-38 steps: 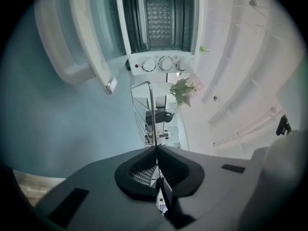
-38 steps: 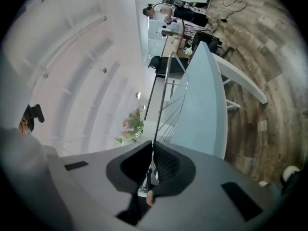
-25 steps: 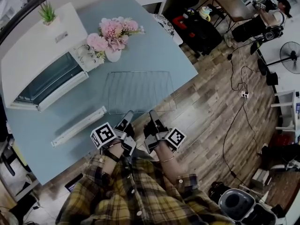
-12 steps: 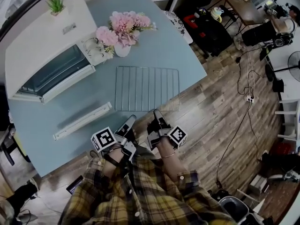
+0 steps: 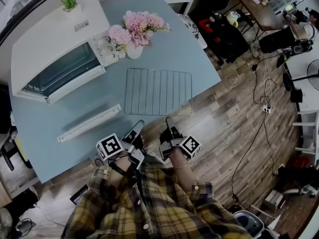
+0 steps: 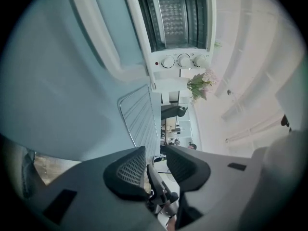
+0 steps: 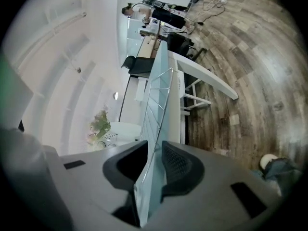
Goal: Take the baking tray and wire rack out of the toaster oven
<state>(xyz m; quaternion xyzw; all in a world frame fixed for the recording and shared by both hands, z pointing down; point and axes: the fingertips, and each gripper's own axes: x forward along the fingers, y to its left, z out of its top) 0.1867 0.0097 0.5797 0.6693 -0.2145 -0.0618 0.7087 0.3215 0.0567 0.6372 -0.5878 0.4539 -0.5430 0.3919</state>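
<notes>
The wire rack (image 5: 158, 91) lies flat on the blue table (image 5: 60, 148), its near right corner jutting past the table's edge. A long white baking tray (image 5: 89, 122) rests on the table to its left, in front of the white toaster oven (image 5: 60, 68). My left gripper (image 5: 137, 126) hovers just short of the rack's near edge, open with nothing between its jaws. The jaws of my right gripper (image 5: 169, 121) are opening, and the rack's edge wire (image 7: 161, 95) runs between them without being pressed. In the left gripper view the rack (image 6: 139, 117) and the oven's open mouth (image 6: 178, 23) lie ahead.
A vase of pink flowers (image 5: 134, 31) stands beside the oven, behind the rack. A small potted plant (image 5: 69, 0) sits on the oven's top. To the right, wooden floor (image 5: 224, 128) with cables, a chair, and a person at a desk (image 5: 294, 34).
The rack, held up at the table's edge a second ago, now lies on the table. Both grippers have drawn back slightly from its near edge, and the jaws have parted.
</notes>
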